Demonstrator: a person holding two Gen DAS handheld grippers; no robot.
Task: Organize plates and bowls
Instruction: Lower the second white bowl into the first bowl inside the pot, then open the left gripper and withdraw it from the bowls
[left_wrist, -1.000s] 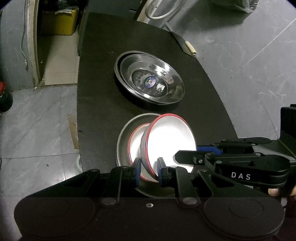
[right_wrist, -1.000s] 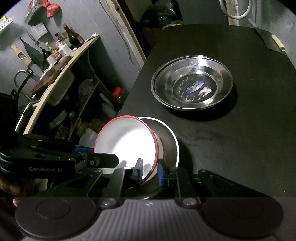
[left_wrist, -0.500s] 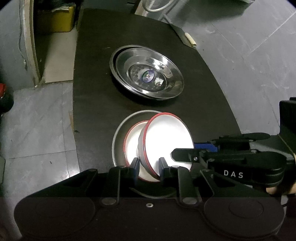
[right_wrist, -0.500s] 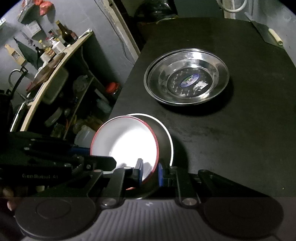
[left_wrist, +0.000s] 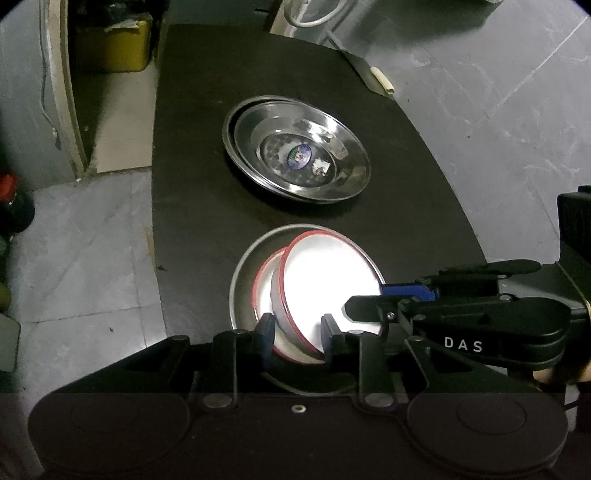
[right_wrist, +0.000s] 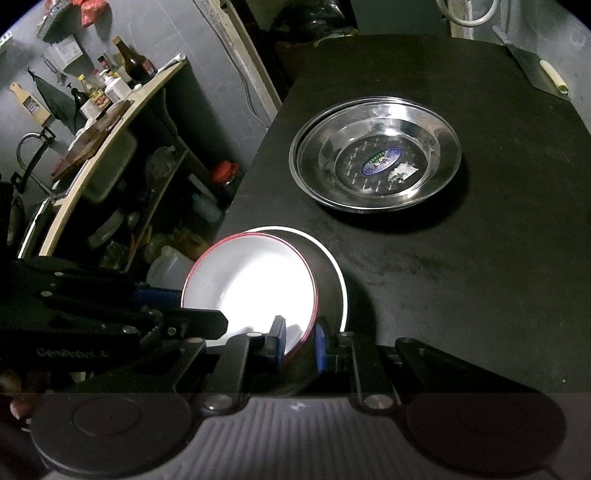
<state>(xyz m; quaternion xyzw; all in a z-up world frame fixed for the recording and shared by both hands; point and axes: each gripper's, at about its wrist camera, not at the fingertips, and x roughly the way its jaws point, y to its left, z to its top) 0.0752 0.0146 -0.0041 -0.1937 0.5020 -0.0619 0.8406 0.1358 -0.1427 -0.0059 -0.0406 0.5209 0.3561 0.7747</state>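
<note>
Two grippers on one white enamel bowl with a red rim (left_wrist: 325, 284), tilted over a second red-rimmed white bowl (left_wrist: 265, 291) that sits inside a shallow grey metal dish (left_wrist: 240, 280) at the near end of the black table (left_wrist: 192, 177). Left gripper (left_wrist: 297, 328) pinching the near rim of the tilted bowl, one blue pad inside and one outside the wall. Right gripper (right_wrist: 300, 341) clamped on the same bowl's rim, again one pad either side. Judged as a two-handed hold to steady the bowl and settle it square into the one below, since it leans rather than nests.

Further along, well apart from the bowls: two stacked stainless steel plates (left_wrist: 295, 158), the upper slightly offset, blue sticker at its centre, apparently already sorted. Nothing lying between the stacks.

Far right corner: dark flat blade with a pale handle (left_wrist: 382, 79), well clear. Left of the table in the right wrist view: cluttered wooden shelf with bottles (right_wrist: 110, 88), a red-lidded jar (right_wrist: 225, 177) on the floor. Bowl stack close to the table's left edge, so a slip that way looks risky.
</note>
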